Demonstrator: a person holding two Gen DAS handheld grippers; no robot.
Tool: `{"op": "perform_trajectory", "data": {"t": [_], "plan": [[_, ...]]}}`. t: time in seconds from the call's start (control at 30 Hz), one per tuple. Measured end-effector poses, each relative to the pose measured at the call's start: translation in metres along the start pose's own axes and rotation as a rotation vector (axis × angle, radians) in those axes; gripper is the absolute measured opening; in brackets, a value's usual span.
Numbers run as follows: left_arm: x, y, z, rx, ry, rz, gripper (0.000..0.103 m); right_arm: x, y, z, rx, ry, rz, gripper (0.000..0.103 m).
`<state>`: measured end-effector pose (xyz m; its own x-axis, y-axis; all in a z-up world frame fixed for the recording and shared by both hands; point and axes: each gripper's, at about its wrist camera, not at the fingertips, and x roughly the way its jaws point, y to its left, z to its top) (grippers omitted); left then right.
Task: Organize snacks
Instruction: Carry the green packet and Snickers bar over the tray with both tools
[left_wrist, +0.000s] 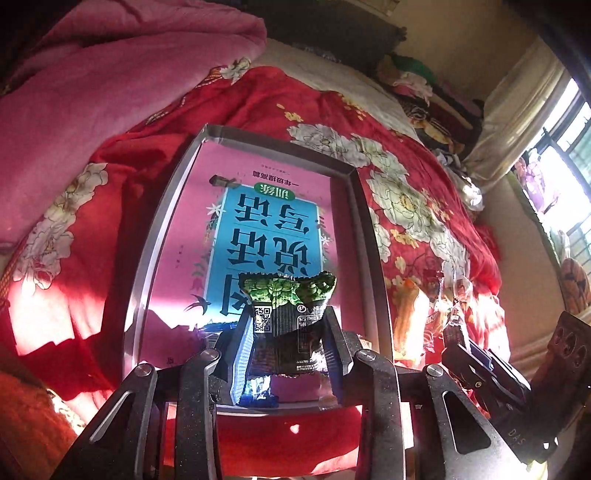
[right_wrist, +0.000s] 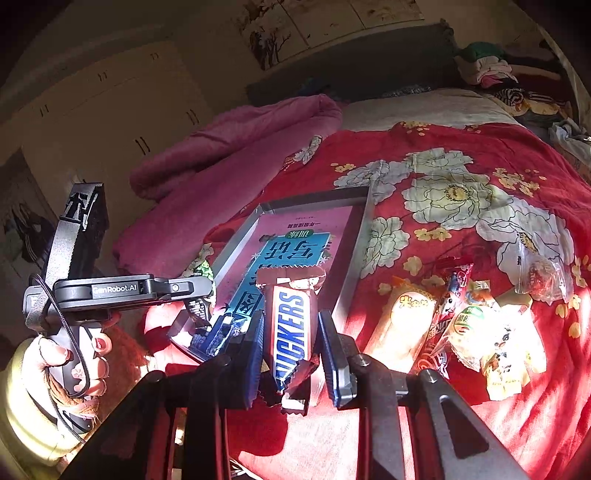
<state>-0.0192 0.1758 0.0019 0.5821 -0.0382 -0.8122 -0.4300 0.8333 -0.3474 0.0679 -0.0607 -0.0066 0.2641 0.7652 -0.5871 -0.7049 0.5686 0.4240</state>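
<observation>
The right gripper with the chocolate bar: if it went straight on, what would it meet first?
Probably the tray: the right gripper and its chocolate bar point at the pink book inside, though depth is unclear.

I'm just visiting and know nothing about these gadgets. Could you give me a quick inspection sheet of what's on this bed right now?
Surface: red floral quilt on a bed, partly in strong sunlight.
Job's things: metal tray lined with a pink book; green snack packet; Snickers bar; snack pile right of the tray.
Clutter: pink blanket; clothes heap at the far end.
Grippers: left hand-held gripper clamps the green packet over the tray; right hand-held gripper clamps the Snickers.
Cables: black cord along the left handle.
Surroundings: wardrobe, window.
</observation>
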Motion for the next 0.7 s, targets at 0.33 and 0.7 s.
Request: {"op": "perform_trajectory", "data": {"t": [0.33,0.7], "plan": [[0.014,-0.004,-0.007,0.048,0.042,-0.021,0.036,0.020,0.013,0.008,0.009,0.019,-0.005,0.029],[0.030,-0.007,-0.010,0.085,0.088,-0.043,0.036,0.054,0.015,0.020,0.012,0.059,-0.034,0.029]]}}
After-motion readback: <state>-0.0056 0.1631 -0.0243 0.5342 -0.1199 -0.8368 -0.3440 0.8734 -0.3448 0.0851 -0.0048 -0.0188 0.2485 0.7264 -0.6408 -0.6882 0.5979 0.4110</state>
